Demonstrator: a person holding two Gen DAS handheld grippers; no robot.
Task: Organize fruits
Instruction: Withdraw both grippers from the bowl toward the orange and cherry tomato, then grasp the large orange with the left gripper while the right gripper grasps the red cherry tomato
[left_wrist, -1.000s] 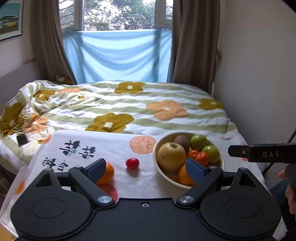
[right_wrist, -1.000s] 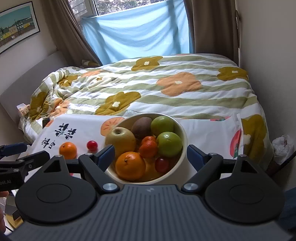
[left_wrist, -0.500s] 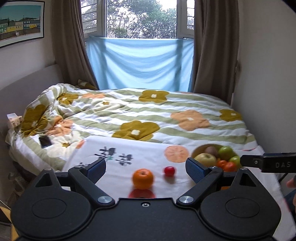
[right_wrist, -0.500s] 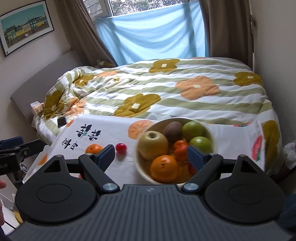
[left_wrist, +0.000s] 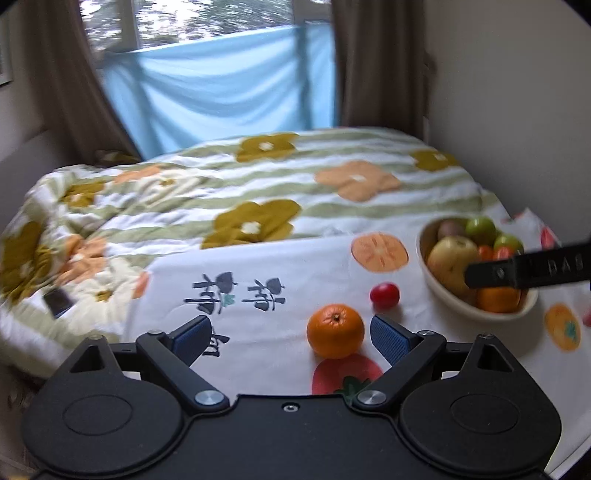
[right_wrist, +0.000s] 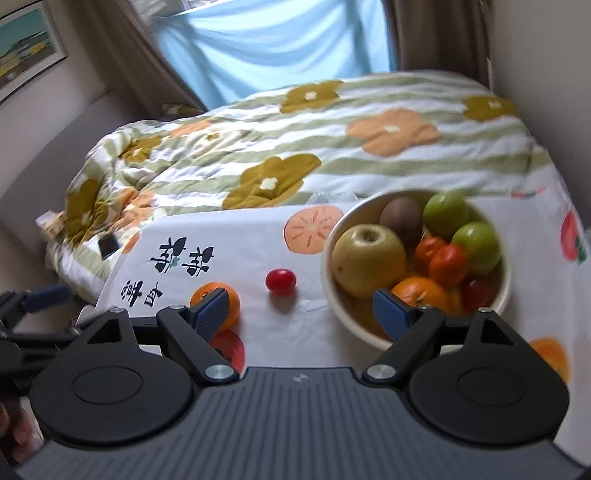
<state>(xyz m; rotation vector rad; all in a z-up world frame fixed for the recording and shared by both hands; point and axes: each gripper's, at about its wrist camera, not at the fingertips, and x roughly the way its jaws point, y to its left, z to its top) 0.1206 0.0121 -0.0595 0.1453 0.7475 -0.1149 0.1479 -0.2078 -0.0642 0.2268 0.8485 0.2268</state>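
orange (left_wrist: 335, 330) inside spread left tool (left_wrist: 291, 334)

The black bar (left_wrist: 532, 268) reaching in from the right edge of the left wrist view carries the raised letters "DAS". The white cloth (left_wrist: 258, 332) on the desk bears large black brush characters (left_wrist: 236, 291) near its left edge, in two rows, too stylised to read with certainty. A small pale logo (right_wrist: 297, 378) sits on the grey housing in the right wrist view, not legible.
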